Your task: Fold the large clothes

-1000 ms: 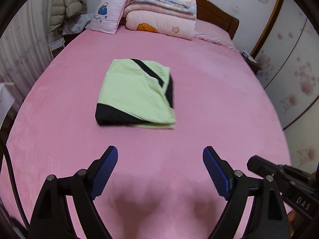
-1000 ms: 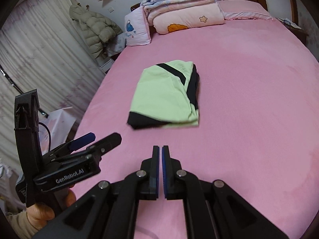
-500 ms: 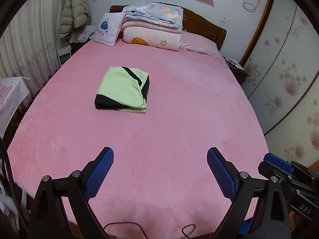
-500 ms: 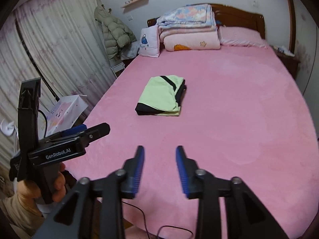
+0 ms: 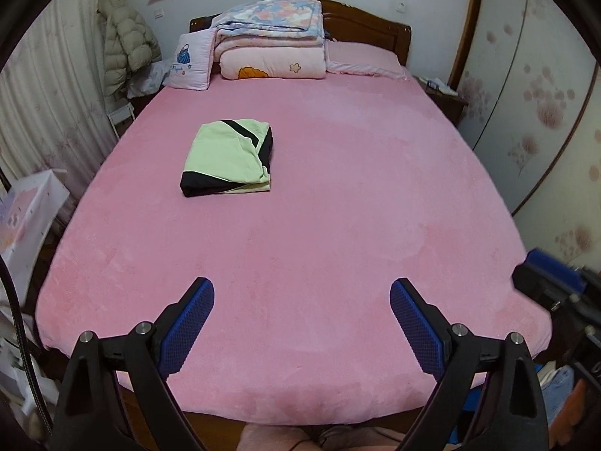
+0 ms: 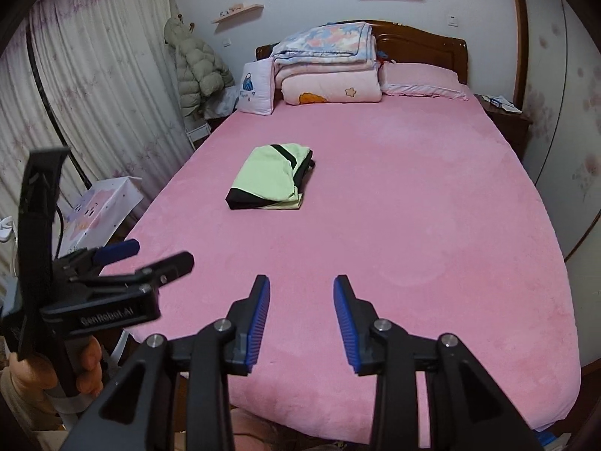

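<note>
Left gripper [image 5: 302,323]: released, jaws wide, nothing between, over bed's [image 5: 338,225] near edge.
Garment [image 5: 229,158]: folded into neat packet, left of bed's middle, well apart from both grippers.
Right gripper [image 6: 301,319]: released, part-open, empty.
Progress: fold looks done; nothing visibly left.

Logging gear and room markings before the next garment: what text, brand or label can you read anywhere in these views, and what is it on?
"GenRobot.AI": white print on the black body of the left gripper, seen in the right wrist view.
Small script under the blue handbag picture on the white cushion: too small to read.
Folded green and black garment: no readable text.
Nothing else legible.
</note>
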